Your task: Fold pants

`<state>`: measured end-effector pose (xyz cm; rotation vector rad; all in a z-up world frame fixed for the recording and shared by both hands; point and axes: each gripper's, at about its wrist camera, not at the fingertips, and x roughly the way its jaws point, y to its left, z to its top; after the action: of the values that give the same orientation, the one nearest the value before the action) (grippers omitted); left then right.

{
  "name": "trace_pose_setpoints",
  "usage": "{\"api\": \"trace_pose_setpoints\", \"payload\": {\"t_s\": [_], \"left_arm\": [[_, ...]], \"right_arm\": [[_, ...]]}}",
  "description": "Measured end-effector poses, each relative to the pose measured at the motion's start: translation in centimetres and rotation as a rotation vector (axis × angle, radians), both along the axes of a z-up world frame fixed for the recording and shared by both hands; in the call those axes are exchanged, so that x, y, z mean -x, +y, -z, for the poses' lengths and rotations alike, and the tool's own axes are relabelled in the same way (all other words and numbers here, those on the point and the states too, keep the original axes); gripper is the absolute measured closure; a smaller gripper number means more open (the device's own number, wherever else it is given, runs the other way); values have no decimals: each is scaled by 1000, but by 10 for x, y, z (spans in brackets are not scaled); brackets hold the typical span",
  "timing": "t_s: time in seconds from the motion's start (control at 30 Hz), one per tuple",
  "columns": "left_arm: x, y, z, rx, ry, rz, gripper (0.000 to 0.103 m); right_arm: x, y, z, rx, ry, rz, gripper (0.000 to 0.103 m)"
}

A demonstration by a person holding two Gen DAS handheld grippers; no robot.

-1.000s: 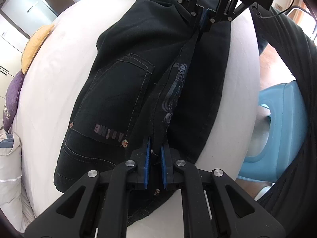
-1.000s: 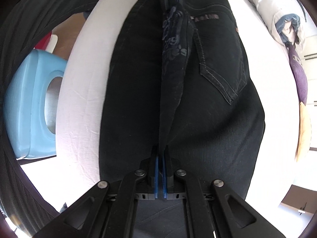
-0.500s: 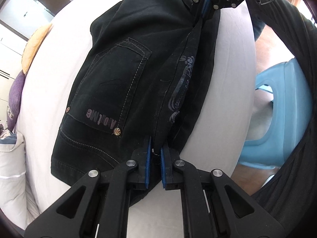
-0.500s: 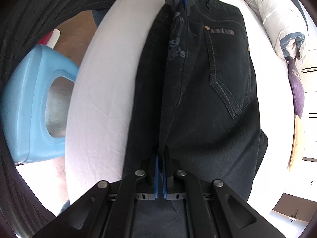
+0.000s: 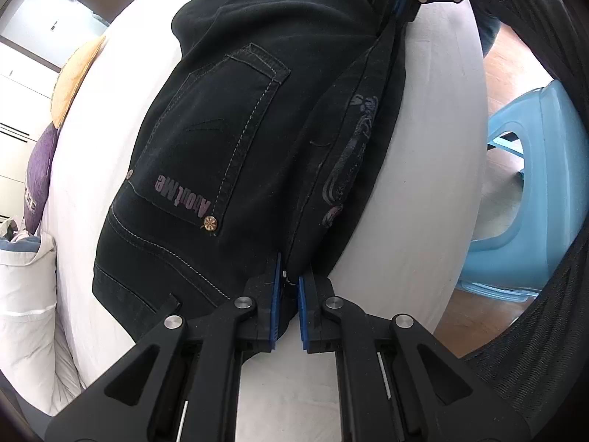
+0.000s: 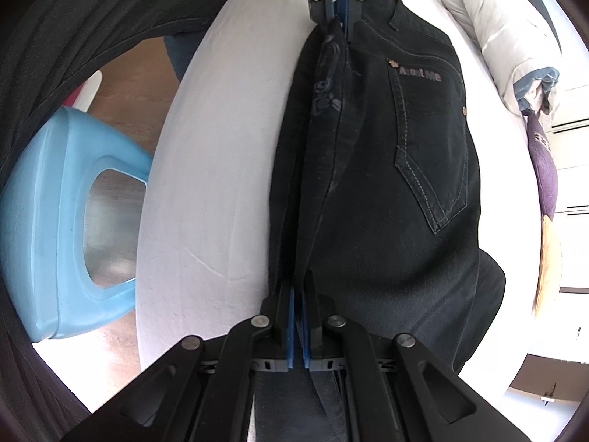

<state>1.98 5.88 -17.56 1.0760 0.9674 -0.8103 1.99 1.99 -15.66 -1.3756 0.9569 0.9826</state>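
Both claws are clamped tight on the black pants. The left claw has the waistband end pinched between its blue pads, and the right claw grips the same raised fold further along. The pants lie on the white bed, near its edge. The back pocket reads "AboutMe".
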Motion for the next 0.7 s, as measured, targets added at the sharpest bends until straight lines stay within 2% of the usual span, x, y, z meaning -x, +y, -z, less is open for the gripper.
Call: {"api": "trace_pose_setpoints", "payload": {"t_s": [0.17, 0.33, 0.57, 0.7], "left_arm": [[6, 0, 0, -7, -25, 5, 95], [10, 2, -7, 19, -26, -53, 94], [6, 22, -42, 112, 70, -206, 91], [-9, 35, -68, 266, 113, -335, 91]], "right_arm": [[4, 6, 2, -3, -12, 12, 96], [10, 7, 5, 0, -39, 0, 96], [12, 6, 3, -27, -60, 58, 96], [12, 4, 1, -45, -77, 82, 96]]}}
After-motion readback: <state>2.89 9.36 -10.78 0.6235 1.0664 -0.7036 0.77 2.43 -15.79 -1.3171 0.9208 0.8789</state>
